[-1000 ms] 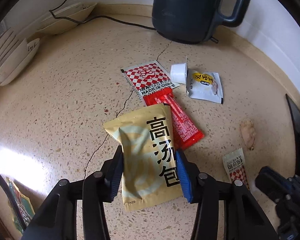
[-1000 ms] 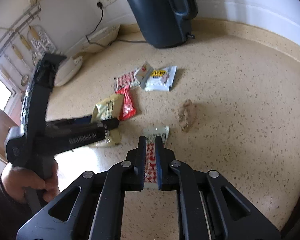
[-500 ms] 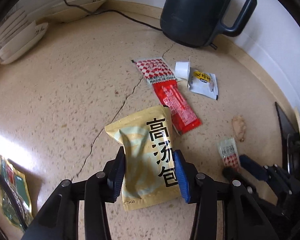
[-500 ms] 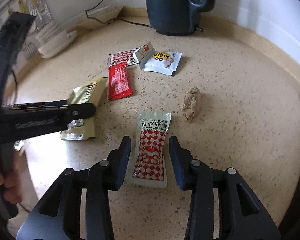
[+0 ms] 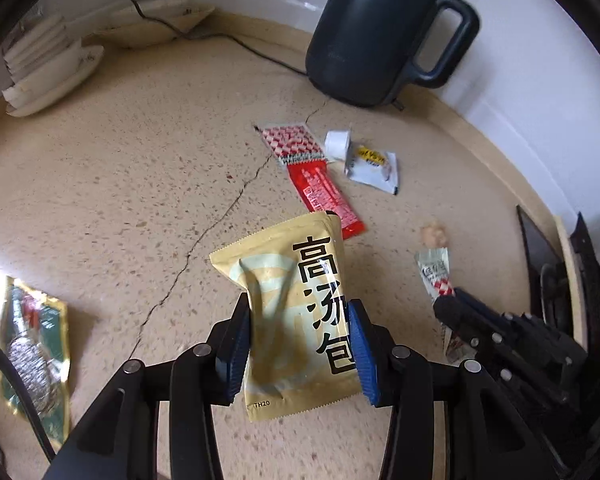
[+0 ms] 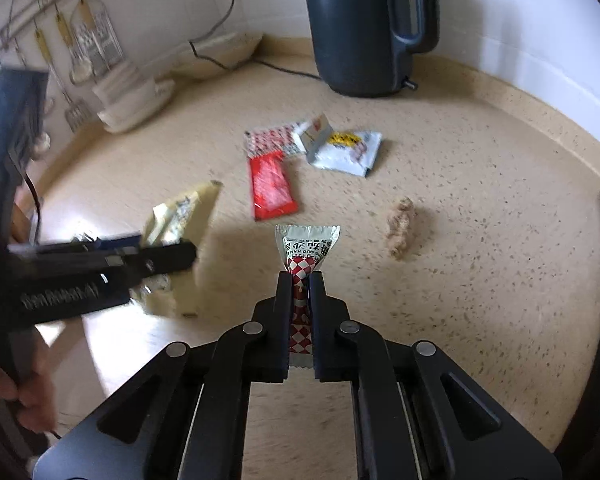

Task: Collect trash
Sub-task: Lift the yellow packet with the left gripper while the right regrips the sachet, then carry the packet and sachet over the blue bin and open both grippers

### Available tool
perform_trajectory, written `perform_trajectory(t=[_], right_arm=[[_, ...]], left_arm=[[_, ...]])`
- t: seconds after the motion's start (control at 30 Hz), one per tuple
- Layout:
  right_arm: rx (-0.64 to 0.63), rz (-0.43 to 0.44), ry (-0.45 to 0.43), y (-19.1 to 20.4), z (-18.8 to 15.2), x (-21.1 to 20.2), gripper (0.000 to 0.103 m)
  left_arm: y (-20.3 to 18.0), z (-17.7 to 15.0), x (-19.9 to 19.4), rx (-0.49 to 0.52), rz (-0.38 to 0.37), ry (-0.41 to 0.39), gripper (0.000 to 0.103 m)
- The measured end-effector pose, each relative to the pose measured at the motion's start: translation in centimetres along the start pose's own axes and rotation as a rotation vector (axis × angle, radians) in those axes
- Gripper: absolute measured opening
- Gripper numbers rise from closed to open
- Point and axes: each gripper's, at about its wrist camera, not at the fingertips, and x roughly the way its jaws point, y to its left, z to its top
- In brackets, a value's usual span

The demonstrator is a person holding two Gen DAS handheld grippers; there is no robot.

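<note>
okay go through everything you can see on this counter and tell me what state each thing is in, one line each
Left gripper: shut on the yellow packet, lifted.
Right gripper: shut on the checkered sachet, pinched narrow.
Red sachet: flat on the counter.
White packet: lying flat, not gripped.
Kettle: upright by the wall.
Bowls: stacked.
Green packet: lying flat.

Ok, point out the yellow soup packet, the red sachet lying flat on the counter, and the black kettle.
yellow soup packet [image 5: 300,308], left wrist view, middle of its printed face.
red sachet [image 6: 272,186], right wrist view, centre of its red face.
black kettle [image 5: 364,40], left wrist view, middle of its dark body.
</note>
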Motion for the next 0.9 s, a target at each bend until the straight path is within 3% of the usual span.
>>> perform_trajectory(t=[0.23, 0.5, 0.7, 0.9], right_arm=[[-0.003, 0.024, -0.076, 4.3, -0.5, -5.3, 0.009], [-0.038, 0.034, -0.083, 13.1, -7.6, -11.6, 0.009], [-0.043, 0.044, 0.040, 16.8, -15.1, -11.4, 0.009], [-0.048, 0.063, 0.170, 17.1, -22.2, -7.5, 0.009]], left_arm=[[0.0, -4.9, -7.7, 0.043, -0.026, -0.058, 0.041], [3.0, -15.2, -15.3, 0.068, -0.011, -0.052, 0.041], [6.3, -24.4, -15.9, -0.010, 0.000, 0.068, 0.041], [8.4, -32.3, -10.7, -0.092, -0.008, 0.177, 0.041]])
